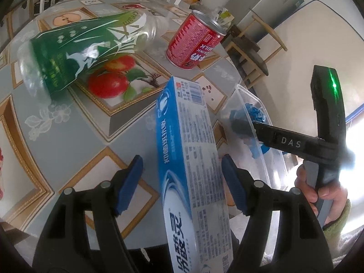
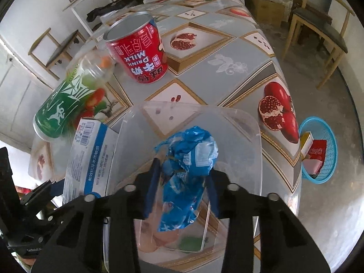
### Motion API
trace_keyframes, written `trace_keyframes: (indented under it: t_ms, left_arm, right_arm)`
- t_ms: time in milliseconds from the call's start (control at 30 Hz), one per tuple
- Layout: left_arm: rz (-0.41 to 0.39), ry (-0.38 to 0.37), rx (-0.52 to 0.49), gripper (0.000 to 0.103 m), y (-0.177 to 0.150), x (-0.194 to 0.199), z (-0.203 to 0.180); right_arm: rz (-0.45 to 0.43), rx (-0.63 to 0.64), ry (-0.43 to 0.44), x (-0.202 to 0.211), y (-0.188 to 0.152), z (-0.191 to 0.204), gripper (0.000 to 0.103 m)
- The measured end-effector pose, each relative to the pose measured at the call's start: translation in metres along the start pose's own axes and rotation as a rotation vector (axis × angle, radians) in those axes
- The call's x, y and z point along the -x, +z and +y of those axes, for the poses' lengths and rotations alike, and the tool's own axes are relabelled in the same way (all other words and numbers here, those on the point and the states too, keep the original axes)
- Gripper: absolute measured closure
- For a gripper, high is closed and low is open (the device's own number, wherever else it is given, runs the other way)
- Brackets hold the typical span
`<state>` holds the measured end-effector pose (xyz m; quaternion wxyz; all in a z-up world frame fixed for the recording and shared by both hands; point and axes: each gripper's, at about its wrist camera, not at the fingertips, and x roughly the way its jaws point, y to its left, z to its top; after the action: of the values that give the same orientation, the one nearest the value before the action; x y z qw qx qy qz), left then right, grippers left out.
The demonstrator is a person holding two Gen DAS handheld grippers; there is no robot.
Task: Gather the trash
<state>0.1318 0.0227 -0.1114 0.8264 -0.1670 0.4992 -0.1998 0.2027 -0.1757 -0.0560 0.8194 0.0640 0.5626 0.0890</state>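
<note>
My left gripper (image 1: 182, 159) is open around a long blue-and-white toothpaste box (image 1: 188, 141). The right pad sits at the box's edge and the left pad stands clear of it. In the right wrist view a crumpled blue wrapper (image 2: 188, 159) lies inside a clear plastic container (image 2: 250, 122), and my right gripper (image 2: 184, 166) is shut on it, reaching down into the container. An opened red milk can (image 2: 138, 52) stands behind it. A green-labelled plastic bottle (image 1: 75, 52) lies on its side to the left.
The table (image 2: 227, 45) carries a fruit-patterned cloth, and its edge runs close to the container on the right. A blue basket (image 2: 327, 150) holding small boxes sits on the floor beside that edge. Wooden chairs (image 2: 318, 29) stand beyond the table.
</note>
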Motion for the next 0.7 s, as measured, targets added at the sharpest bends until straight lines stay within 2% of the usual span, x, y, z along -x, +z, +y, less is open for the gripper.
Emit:
trace_keyframes:
  t_ms: [133,533,700]
  left_arm:
    - [0.012,0.006,-0.005,0.035,0.008,-0.006,-0.002]
    - [0.041,0.05,-0.032,0.037,0.036,-0.024,-0.009]
    - [0.04,0.092,-0.053,0.051,0.041,-0.028,-0.011]
  right_arm:
    - [-0.02,-0.012,0.01,0.006,-0.001,-0.003,0.076]
    - [-0.071,-0.045,0.097,0.026,-0.008,-0.015,0.078]
    - [-0.094,-0.045,0.122,0.033,-0.009,-0.02,0.078]
